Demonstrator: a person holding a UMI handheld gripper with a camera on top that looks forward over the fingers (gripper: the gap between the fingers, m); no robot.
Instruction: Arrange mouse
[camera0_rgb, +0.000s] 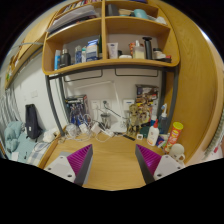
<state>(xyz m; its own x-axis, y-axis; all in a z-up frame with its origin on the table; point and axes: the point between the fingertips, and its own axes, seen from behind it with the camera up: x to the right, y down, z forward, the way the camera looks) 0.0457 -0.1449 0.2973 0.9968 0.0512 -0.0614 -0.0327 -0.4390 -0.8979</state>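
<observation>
- While no mouse shows anywhere, the tongs (113, 160) hang spread and empty over bare surface (112, 150).
- Clutter lines the surface's far edge below shelves (105, 45); mouse direction can't be told.

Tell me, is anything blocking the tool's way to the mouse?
I cannot make out a mouse here. The open tool hovers over bare wooden desk; bottles stand beyond its right finger.

Wooden desk (110, 165) w/ bottles (153, 132) & clutter at back
</observation>
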